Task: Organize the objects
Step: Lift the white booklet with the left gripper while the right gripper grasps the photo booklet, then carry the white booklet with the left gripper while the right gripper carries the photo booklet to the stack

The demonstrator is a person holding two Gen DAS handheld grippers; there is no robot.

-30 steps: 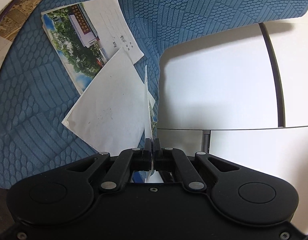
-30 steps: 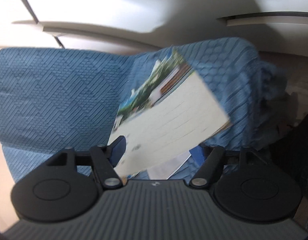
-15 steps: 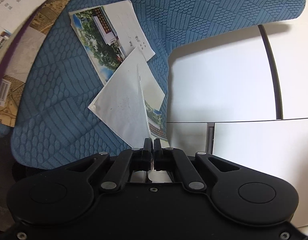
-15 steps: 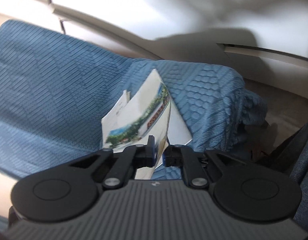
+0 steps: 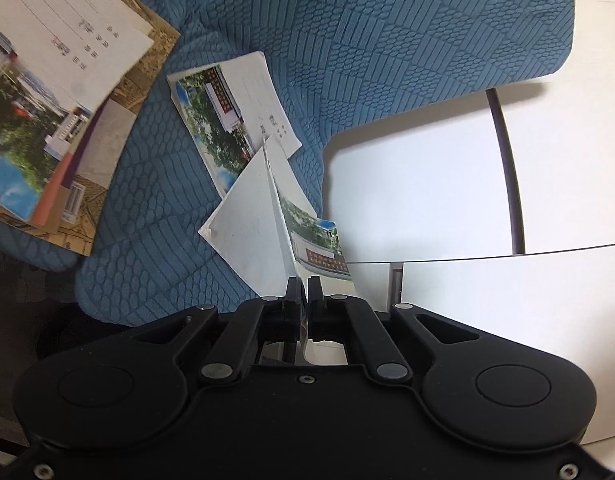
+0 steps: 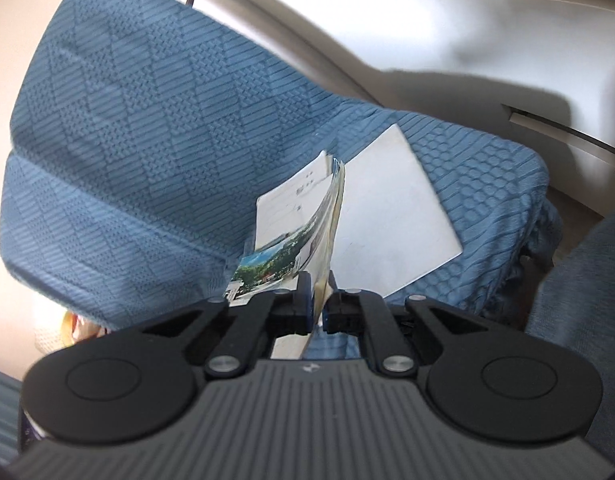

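While each hand-held gripper, left (image 5: 303, 286) and right (image 6: 316, 284), pinches a postcard (image 5: 307, 236) edge-on, gathering is underway; stacking onto the pile (image 5: 235, 128) likely comes next.

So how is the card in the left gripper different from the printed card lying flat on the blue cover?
The held card stands on edge, pinched in the left gripper; the lying card rests flat on the blue cover. The held card is seen nearly edge-on, its photo only partly visible; the lying card faces up, photo and lined writing area fully visible. Both carry a similar scene of trees and a building.
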